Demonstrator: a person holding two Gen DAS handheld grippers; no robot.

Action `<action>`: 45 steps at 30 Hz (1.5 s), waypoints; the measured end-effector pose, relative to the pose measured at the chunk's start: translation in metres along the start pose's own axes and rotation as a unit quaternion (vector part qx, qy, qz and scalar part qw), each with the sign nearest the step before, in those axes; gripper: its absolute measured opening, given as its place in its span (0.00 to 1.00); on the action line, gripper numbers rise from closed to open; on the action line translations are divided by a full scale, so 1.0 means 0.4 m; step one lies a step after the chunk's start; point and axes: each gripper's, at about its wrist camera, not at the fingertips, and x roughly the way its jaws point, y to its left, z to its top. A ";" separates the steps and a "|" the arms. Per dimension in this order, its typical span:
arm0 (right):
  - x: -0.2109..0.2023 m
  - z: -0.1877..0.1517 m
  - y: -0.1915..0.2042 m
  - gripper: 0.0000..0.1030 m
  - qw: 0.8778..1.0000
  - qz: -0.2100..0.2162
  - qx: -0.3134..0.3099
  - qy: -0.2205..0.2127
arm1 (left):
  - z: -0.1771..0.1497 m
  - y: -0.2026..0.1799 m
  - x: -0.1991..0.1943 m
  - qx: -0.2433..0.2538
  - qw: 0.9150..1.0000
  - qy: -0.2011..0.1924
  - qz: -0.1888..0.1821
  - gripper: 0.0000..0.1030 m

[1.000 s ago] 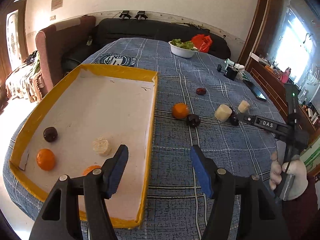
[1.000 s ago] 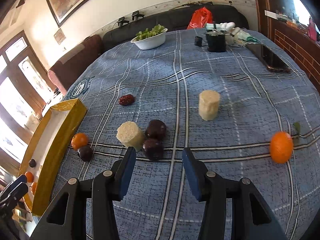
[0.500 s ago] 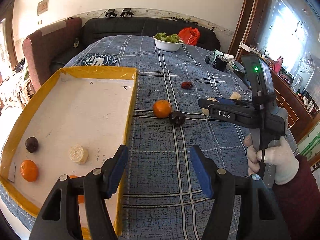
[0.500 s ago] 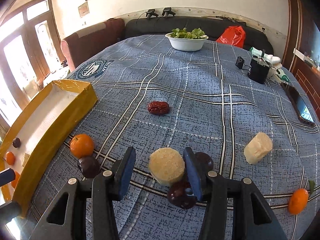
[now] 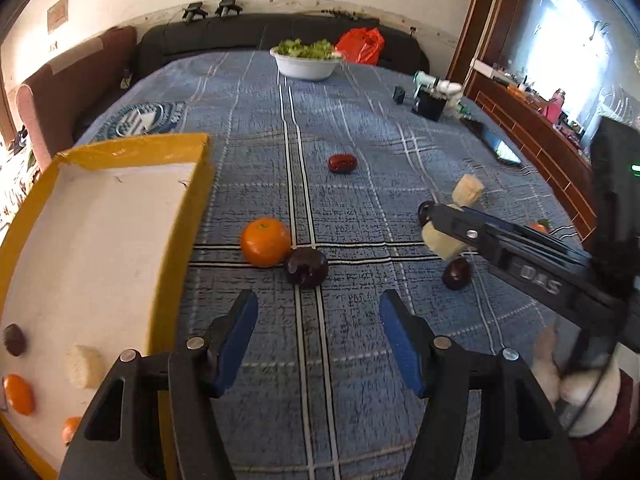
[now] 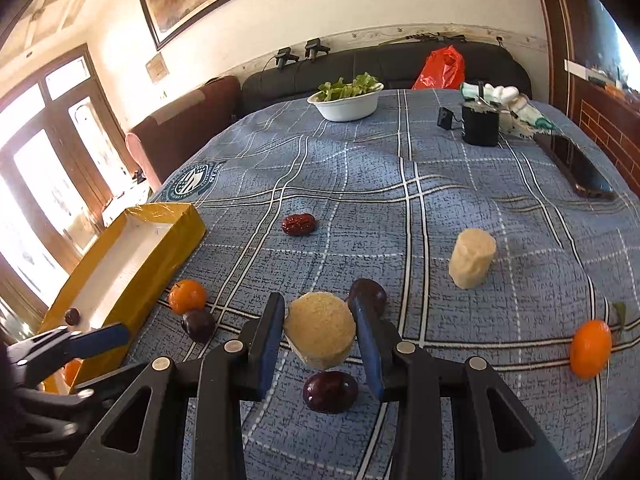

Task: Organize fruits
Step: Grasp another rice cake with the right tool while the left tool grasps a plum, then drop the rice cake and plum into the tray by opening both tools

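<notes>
The right gripper (image 6: 320, 332), low in the frame's centre, is clamped on a pale round banana slice (image 6: 320, 330) with both blue pads against its sides. A dark purple plum (image 6: 330, 391) lies just below it, another (image 6: 368, 294) behind the right pad. At mid-left, a yellow-rimmed white cardboard tray (image 6: 160, 256) sits on the blue checked tablecloth (image 6: 400, 184).

The left gripper (image 5: 318, 342), bottom centre, has its fingers wide apart around nothing. Just beyond its tips, a small orange mandarin (image 5: 265, 242) touches a dark plum (image 5: 307, 267) on the cloth.
</notes>
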 end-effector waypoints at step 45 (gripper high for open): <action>0.027 0.002 0.456 0.39 0.984 0.135 -0.100 0.057 | -0.066 0.472 -0.226 -0.170 0.976 -0.084 0.105 0.28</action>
